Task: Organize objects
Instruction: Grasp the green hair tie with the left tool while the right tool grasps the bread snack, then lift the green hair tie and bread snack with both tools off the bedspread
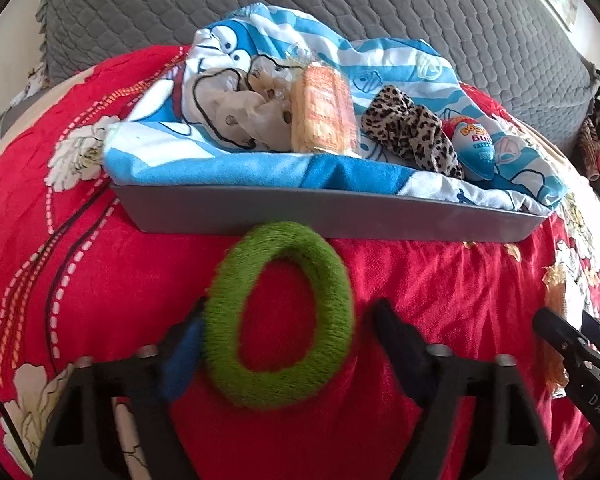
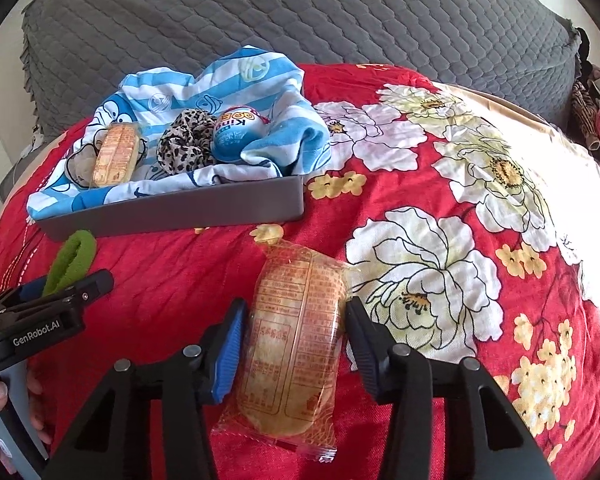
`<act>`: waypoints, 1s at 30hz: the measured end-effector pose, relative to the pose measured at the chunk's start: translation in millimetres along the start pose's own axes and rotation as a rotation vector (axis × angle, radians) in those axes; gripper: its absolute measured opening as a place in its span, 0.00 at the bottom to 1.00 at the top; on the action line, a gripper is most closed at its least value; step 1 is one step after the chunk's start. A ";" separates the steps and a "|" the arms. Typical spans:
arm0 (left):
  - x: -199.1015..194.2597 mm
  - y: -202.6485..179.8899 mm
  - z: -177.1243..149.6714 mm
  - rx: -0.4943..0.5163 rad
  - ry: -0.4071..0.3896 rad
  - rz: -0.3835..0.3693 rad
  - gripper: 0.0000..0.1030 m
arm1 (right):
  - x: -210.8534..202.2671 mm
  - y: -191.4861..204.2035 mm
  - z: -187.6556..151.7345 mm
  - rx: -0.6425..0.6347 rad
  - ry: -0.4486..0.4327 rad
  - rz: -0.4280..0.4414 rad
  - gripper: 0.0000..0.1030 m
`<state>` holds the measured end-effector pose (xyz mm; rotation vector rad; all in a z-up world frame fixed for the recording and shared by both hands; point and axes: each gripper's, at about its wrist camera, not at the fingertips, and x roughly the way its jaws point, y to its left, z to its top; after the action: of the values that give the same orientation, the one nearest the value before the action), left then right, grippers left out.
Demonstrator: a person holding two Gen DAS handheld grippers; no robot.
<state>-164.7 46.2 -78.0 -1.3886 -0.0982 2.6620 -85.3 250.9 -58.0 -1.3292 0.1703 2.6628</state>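
Behind green ring (image 1: 278, 316), grey tray (image 1: 340, 216) w/ towel (image 1: 204, 160), leopard scrunchie (image 1: 414, 132)

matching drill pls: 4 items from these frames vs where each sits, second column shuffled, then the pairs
Items
1. fuzzy green hair ring
2. clear-wrapped orange-print snack cake
3. leopard-print fabric scrunchie
4. blue egg-shaped toy capsule

Places
A. in the grey tray, at the right end of its contents
B. between the right gripper's fingers
C. between the left gripper's fingers
D. in the tray, between the other wrapped cake and the capsule

Pairs: 1-C, 2-B, 3-D, 4-A
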 end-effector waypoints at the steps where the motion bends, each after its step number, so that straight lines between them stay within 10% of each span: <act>1: -0.7 1.2 0.7 -0.002 -0.002 0.001 0.61 | -0.1 0.3 0.0 -0.001 0.000 0.001 0.47; 15: -5.6 -3.2 -0.4 0.009 0.005 -0.046 0.28 | -2.3 5.3 -0.3 -0.012 0.002 0.032 0.44; 30: -20.8 -1.1 -13.9 0.004 0.036 -0.074 0.23 | -8.2 18.1 1.1 -0.043 -0.001 0.077 0.43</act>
<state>-141.5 44.0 -68.9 -1.4033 -0.1380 2.5749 -84.7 232.6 -50.2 -1.3607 0.1690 2.7459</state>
